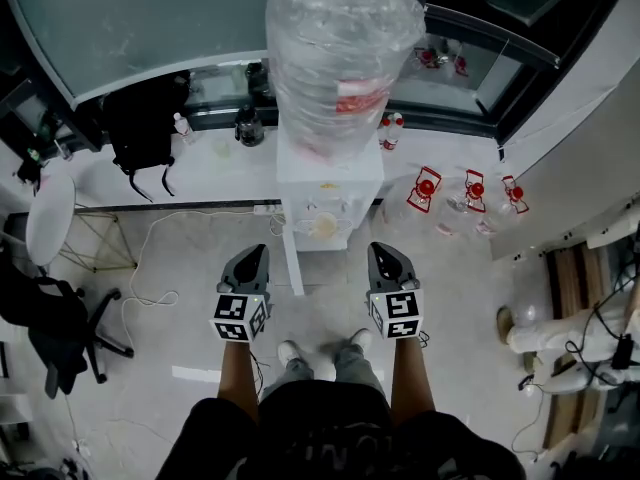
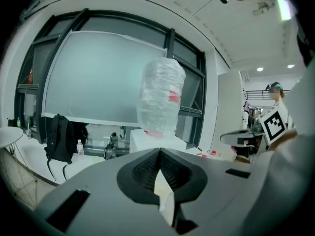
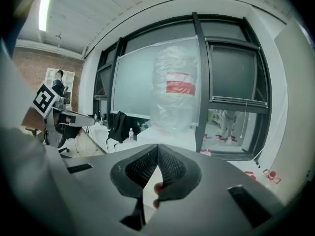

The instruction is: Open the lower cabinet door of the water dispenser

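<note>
The white water dispenser (image 1: 330, 183) stands against the window sill and carries a large plastic-wrapped bottle (image 1: 340, 48). A thin white panel, seemingly its lower cabinet door (image 1: 295, 263), juts edge-on from the lower left front toward me. My left gripper (image 1: 255, 251) and right gripper (image 1: 380, 249) are raised side by side just short of the dispenser, touching nothing. Both are shut and hold nothing. The left gripper view has the jaws of the left gripper (image 2: 159, 151) meeting below the bottle (image 2: 160, 97). The right gripper view shows the right gripper (image 3: 157, 146) the same way.
A black backpack (image 1: 145, 118) hangs at the sill on the left. An office chair (image 1: 60, 318) and a white round seat (image 1: 50, 218) stand at far left. Empty jugs with red caps (image 1: 470, 193) lie right of the dispenser. A cable (image 1: 150, 268) trails across the floor.
</note>
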Motion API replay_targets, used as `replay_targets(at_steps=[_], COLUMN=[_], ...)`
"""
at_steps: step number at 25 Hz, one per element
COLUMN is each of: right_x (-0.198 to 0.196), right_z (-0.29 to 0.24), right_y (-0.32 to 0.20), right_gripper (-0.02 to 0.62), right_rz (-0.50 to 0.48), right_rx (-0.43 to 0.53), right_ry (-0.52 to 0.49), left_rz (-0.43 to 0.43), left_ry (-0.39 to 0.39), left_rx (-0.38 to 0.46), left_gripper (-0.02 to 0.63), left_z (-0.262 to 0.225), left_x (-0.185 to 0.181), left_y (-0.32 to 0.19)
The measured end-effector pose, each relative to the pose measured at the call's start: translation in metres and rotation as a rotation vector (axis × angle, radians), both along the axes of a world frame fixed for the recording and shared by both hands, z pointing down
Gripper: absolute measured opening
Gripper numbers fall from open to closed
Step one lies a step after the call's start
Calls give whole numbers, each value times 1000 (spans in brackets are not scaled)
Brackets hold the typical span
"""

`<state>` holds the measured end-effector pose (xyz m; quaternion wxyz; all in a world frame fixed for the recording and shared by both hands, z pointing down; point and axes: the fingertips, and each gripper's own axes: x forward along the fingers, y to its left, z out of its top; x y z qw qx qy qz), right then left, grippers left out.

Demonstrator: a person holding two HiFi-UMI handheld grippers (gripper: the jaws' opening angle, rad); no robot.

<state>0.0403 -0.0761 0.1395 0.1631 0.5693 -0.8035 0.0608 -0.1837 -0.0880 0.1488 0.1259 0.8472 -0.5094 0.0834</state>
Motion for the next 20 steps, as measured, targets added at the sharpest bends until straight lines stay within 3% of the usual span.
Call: replay_targets(at_steps=[8, 20], right_x=[7, 8], right_z=[-51, -93], right_y=[7, 27], right_gripper=[14, 14], right_rz=[74, 146], right_rx=[81, 172], right_ry=[3, 16], left_rz=[8, 98], left_ry=[26, 14], left_rx=[79, 173], left_gripper=[9, 9], left_z=[-47, -90], left_x=[-17, -16], left_y=[-8, 2])
